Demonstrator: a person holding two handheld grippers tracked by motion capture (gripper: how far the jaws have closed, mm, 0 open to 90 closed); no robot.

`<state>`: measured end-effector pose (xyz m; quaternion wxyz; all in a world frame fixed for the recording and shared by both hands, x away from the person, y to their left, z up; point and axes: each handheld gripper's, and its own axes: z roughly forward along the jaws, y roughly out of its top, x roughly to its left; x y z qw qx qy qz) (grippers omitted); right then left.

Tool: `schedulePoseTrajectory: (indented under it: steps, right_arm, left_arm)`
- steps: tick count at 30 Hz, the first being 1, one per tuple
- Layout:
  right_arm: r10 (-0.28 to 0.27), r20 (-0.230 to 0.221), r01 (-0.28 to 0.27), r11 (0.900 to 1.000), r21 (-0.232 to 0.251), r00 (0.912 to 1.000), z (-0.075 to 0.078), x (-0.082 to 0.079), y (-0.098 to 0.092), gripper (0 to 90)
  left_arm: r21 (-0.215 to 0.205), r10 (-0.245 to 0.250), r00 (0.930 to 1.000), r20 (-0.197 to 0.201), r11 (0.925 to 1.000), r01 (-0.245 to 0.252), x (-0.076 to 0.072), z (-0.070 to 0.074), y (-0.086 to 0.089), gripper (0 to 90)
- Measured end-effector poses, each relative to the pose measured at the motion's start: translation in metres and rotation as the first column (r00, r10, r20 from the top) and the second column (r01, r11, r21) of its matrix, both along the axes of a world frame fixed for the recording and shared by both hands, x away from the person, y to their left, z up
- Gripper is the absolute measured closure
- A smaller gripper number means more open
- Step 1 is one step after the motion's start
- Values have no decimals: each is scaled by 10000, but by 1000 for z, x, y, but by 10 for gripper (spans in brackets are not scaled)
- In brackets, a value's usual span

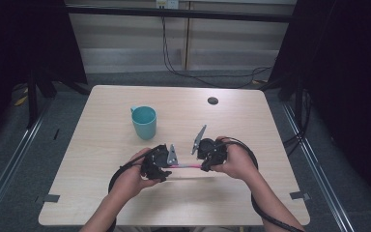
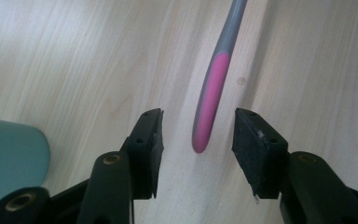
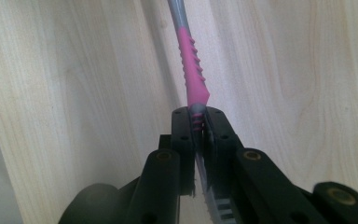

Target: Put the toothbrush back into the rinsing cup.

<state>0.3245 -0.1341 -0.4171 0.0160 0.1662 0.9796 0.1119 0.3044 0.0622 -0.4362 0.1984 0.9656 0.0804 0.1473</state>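
Note:
A slim pink and grey toothbrush-like handle (image 1: 186, 166) hangs just above the wooden table (image 1: 101, 193), stretched between the two grippers near the front middle. My right gripper (image 3: 196, 114) is shut on its ribbed pink section (image 3: 192, 70), with the grey stem running away from the jaws. My left gripper (image 2: 199, 121) is open, and the smooth pink end of the handle (image 2: 212, 88) lies between its pads (image 2: 149, 140) without touching either. In the high view the left gripper (image 1: 171, 165) faces the right gripper (image 1: 203, 166) across the handle.
A teal cup (image 1: 144, 122) stands upright behind the left gripper, and its side shows at the left edge (image 2: 7, 158). A small black round cap (image 1: 213, 100) sits at the table's back right. Cables trail from both grippers toward the front edge.

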Motion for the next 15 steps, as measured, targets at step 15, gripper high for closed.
schedulePoseTrajectory:
  steps: [15]
  right_arm:
    - [382,208,-388,9989,279,9991,5,-2,2,839]
  left_arm:
    - [300,-418,9991,-99,9987,421,-1,-1,-12,722]
